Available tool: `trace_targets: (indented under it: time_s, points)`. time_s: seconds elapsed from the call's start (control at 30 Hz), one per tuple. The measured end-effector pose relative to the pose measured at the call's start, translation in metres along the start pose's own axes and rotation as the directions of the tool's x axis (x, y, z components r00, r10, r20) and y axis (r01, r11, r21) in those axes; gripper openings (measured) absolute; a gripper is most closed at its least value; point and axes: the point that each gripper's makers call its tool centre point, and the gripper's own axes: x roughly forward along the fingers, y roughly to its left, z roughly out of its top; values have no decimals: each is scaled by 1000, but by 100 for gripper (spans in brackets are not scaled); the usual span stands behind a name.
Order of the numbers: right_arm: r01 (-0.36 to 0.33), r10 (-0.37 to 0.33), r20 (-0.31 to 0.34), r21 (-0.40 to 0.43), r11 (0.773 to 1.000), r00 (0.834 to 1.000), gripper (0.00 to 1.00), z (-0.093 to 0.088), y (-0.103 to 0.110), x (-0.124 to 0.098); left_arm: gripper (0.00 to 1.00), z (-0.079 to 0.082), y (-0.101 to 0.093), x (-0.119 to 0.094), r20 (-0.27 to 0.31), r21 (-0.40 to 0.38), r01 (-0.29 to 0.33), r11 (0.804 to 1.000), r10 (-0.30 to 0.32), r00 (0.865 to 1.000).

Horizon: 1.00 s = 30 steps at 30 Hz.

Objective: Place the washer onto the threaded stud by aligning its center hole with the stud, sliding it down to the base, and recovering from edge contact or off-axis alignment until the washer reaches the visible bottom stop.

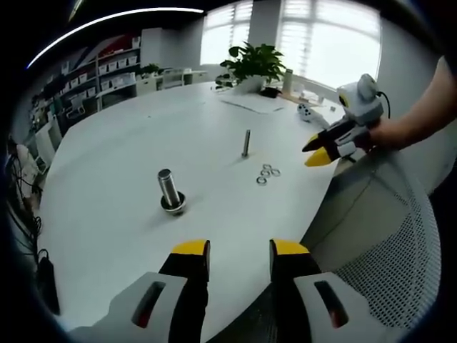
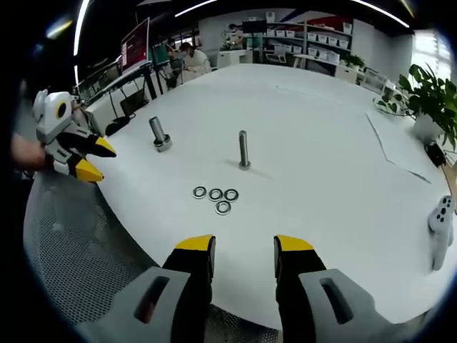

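washers (image 2: 216, 198) lie beside stud (image 2: 243, 150); both grippers apparently hover apart.

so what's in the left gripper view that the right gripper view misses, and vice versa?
Left gripper view alone: the bright windows behind the plant, and the right tool coming in from the right, jaws slightly apart.

Right gripper view alone: the red monitor, a seated person at a far desk, and the left tool at the left edge.

Both: the white table, thin upright stud, thick bolt standing on its base, four loose washers, potted plant, white controller and mesh chair back.
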Motion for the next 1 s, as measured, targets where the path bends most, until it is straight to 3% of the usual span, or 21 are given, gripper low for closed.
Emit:
trace_targets:
  time_s: [0.17, 1.0]
  points:
    - [-15, 15, -6, -7, 1000, 1000, 35, -2, 3, 1, 32, 2, 0, -1, 13, -12, 2, 1000, -2, 1000]
    - [-46, 46, -22, -7, 999, 999, 35, -4, 9, 3, 30, -7, -2, 3, -39, -12, 10, 1000, -10, 999]
